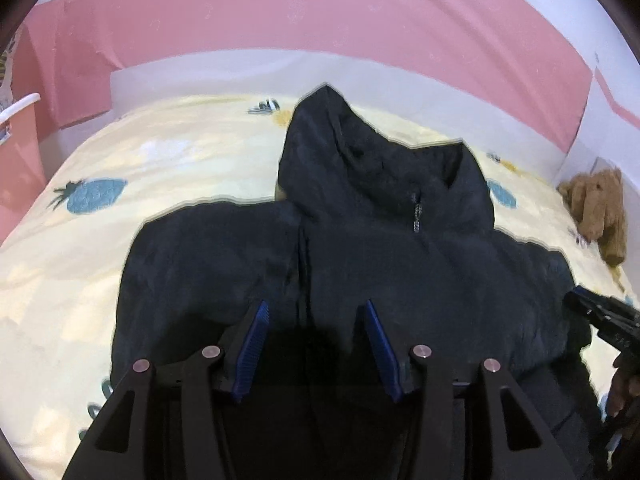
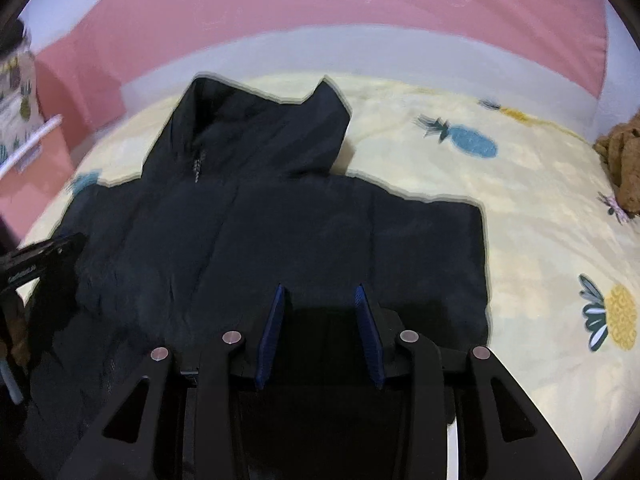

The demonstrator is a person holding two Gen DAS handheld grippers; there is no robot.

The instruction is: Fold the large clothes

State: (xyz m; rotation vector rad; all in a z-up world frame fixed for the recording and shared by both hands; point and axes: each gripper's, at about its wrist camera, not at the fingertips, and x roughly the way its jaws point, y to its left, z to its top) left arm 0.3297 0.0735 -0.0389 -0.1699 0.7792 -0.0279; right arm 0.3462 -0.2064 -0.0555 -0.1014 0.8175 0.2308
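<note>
One jacket (image 1: 360,248) is lying front-up on the bed (image 1: 120,240), hood at the far end, hem nearest the cameras. Two grippers are hovering over its near part: the left gripper (image 1: 316,312) is standing part open with nothing between its blue pads, and the right gripper (image 2: 320,296) is likewise part open and gripping nothing. One brown plush toy (image 1: 600,208) is sitting at the bed's far right. One pink box (image 1: 16,160) is standing at the left.
</note>
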